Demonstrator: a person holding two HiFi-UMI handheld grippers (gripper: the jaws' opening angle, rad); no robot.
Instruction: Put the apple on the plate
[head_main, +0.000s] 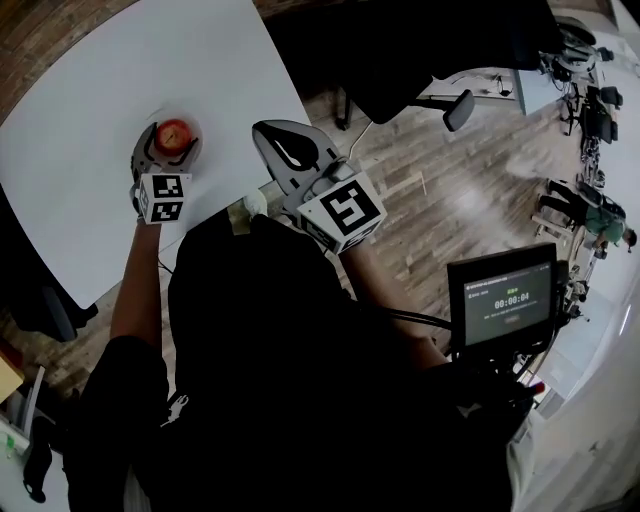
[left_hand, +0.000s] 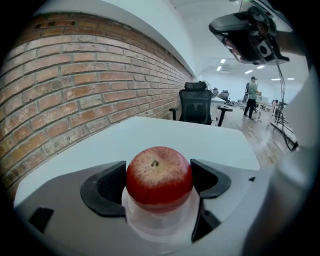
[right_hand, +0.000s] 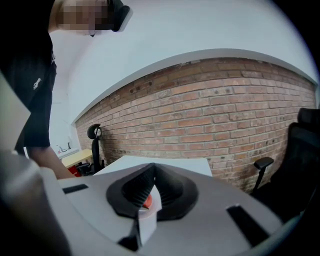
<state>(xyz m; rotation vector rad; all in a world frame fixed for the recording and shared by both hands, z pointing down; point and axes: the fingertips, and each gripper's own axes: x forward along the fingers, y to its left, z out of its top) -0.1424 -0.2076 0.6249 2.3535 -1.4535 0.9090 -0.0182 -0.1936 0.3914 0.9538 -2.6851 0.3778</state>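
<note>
A red apple (head_main: 174, 133) (left_hand: 159, 175) rests upright on a small translucent white plate (head_main: 188, 116) (left_hand: 160, 225) near the right edge of the white table (head_main: 80, 90). My left gripper (head_main: 172, 140) (left_hand: 159, 181) has one dark pad against each side of the apple, shut on it. My right gripper (head_main: 264, 130) (right_hand: 150, 172) hovers just past the table's right edge, its jaws pressed together with nothing held. A sliver of the apple (right_hand: 147, 201) shows through the gap below them in the right gripper view.
A black office chair (head_main: 400, 60) (left_hand: 196, 106) stands beyond the table's far corner on the wooden floor (head_main: 470, 190). A screen with a timer (head_main: 502, 297) is at my right. A brick wall (left_hand: 75, 90) runs along the table's left side.
</note>
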